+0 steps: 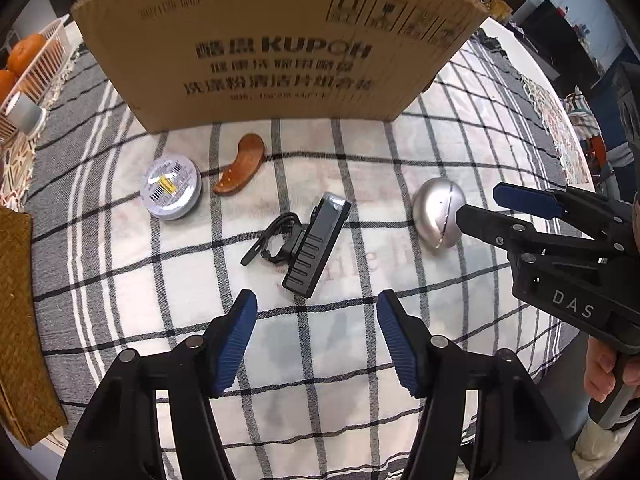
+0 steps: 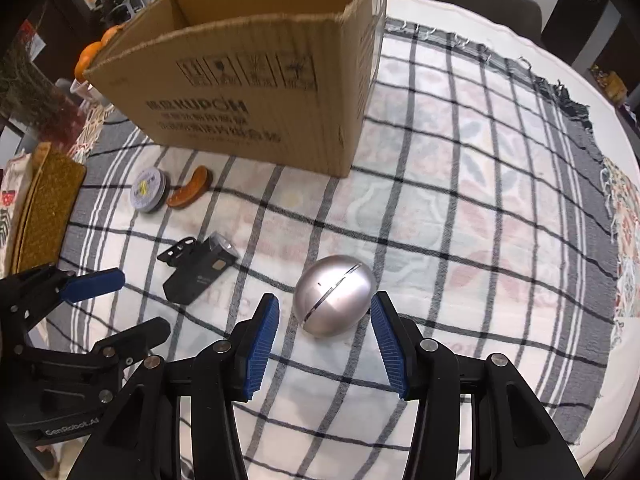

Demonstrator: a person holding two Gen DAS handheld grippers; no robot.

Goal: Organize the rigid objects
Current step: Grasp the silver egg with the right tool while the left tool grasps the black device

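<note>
Progress: early by the look of it; no item visibly packed, and the cardboard box shows only bare inner walls.
Left claw: open, empty, above the surface, facing the black bike light.
Right claw: spread wide, flanking the silver egg-shaped object, not yet touching.
Remaining: round tin and wooden piece lie before the box, untouched.

We see a tabletop covered by a checked cloth. On the cloth lie a cardboard box, a round tin, a wooden piece, a black gadget and a silver egg.
</note>
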